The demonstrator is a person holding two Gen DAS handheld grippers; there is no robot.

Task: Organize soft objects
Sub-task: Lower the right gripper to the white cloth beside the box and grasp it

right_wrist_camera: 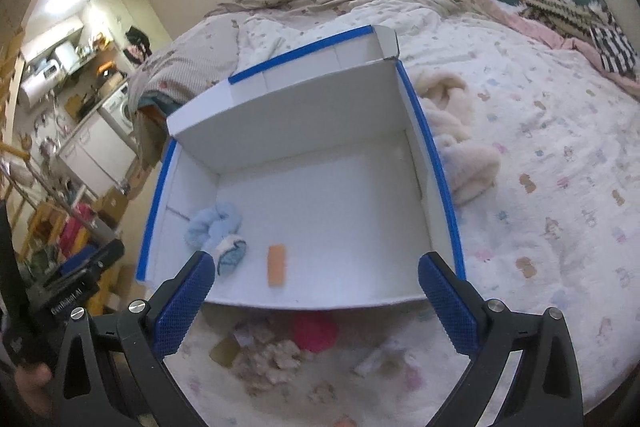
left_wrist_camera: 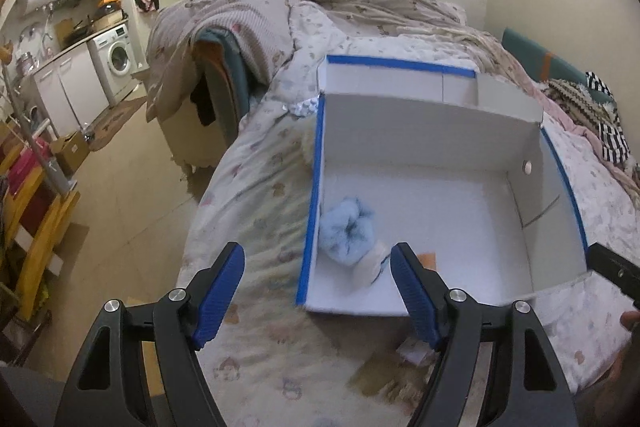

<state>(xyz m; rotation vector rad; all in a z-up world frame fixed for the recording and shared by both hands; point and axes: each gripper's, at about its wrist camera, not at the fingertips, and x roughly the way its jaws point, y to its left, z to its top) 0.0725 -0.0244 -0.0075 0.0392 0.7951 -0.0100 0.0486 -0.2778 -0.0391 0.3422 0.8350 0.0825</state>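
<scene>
A white cardboard box with blue tape on its rim (left_wrist_camera: 316, 163) (right_wrist_camera: 436, 163) lies open on the bed. Inside, near its left wall, sit a fluffy light-blue soft item (left_wrist_camera: 346, 231) (right_wrist_camera: 214, 223) and a small white-and-blue one (left_wrist_camera: 372, 265) (right_wrist_camera: 231, 251). An orange patch (right_wrist_camera: 277, 265) is on the box floor. My left gripper (left_wrist_camera: 318, 291) is open and empty above the box's near left corner. My right gripper (right_wrist_camera: 316, 301) is open and empty above the near edge. A pink soft item (right_wrist_camera: 314, 331) and beige fluffy pieces (right_wrist_camera: 272, 355) lie on the bed below it.
A cream fleece bundle (right_wrist_camera: 460, 143) lies on the bed just right of the box. Rumpled bedding (left_wrist_camera: 360, 3) and striped cloth (right_wrist_camera: 600, 31) are at the far side. The bed's left edge drops to the floor (left_wrist_camera: 132, 195). Kitchen units and a washing machine (left_wrist_camera: 116, 59) stand far left.
</scene>
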